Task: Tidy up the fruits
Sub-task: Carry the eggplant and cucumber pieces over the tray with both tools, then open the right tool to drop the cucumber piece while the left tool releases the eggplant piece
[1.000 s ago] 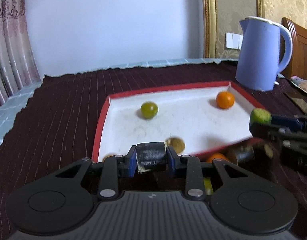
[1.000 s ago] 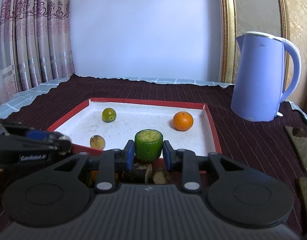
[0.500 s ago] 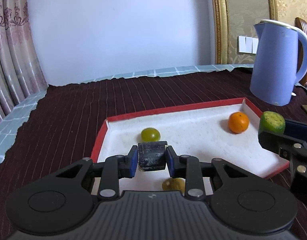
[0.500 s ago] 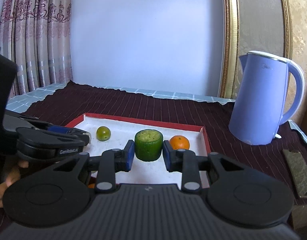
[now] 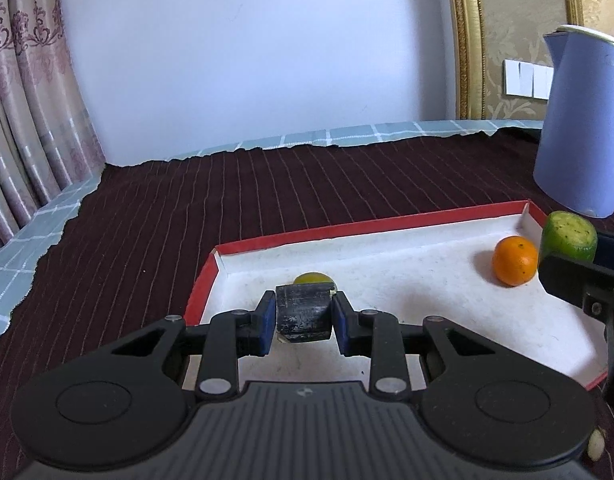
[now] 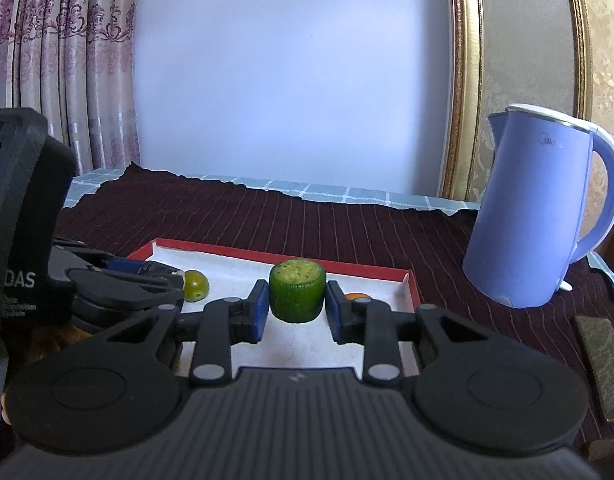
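Your left gripper (image 5: 303,317) squeezes a dark block (image 5: 303,312) tight between its blue pads (it hangs over the near left part of the tray (image 5: 371,227)). Your right gripper (image 6: 296,306) pinches a green fruit chunk (image 6: 297,295) above the tray's right side. Inside the white, red-rimmed tray, a small green fruit (image 6: 195,285) sits just behind the dark block, and an orange (image 5: 514,260) lies near the far right corner. A blue kettle (image 6: 541,208) stands farther right on the dark cloth (image 5: 227,200).
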`<state>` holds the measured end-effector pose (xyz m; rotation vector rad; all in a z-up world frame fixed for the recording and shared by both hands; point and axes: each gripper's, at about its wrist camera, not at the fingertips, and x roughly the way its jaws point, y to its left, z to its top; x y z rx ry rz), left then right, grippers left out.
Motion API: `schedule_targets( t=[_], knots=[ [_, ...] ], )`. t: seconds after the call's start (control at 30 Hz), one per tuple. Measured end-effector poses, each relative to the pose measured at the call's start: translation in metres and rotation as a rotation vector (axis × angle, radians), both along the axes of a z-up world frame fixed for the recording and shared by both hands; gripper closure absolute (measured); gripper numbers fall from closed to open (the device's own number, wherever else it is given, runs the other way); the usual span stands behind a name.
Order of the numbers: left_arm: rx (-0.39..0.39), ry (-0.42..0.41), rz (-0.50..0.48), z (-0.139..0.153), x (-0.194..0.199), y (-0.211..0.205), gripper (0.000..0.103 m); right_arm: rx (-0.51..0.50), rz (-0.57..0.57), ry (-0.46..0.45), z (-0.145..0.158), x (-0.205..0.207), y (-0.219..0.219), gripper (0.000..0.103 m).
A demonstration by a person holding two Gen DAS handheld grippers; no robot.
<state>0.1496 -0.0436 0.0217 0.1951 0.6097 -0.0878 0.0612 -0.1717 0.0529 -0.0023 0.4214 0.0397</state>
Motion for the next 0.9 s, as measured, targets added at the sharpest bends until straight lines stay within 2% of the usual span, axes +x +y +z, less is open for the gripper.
schedule_targets(
  t=[0.27, 0.77, 0.9],
  knots=[
    [-0.013, 0.024, -0.005, -0.004, 0.016, -0.003, 0.074, 0.019, -0.013, 0.029, -0.006, 0.022, -0.006, 0.075],
    [0.049, -0.015, -0.001, -0.004, 0.041, -0.025, 0.074, 0.034, -0.086, 0.091, -0.021, 0.068, -0.020, 0.074],
    [0.038, 0.004, -0.009, -0.006, 0.046, -0.027, 0.074, 0.016, -0.089, 0.118, -0.026, 0.076, -0.019, 0.073]
  ],
)
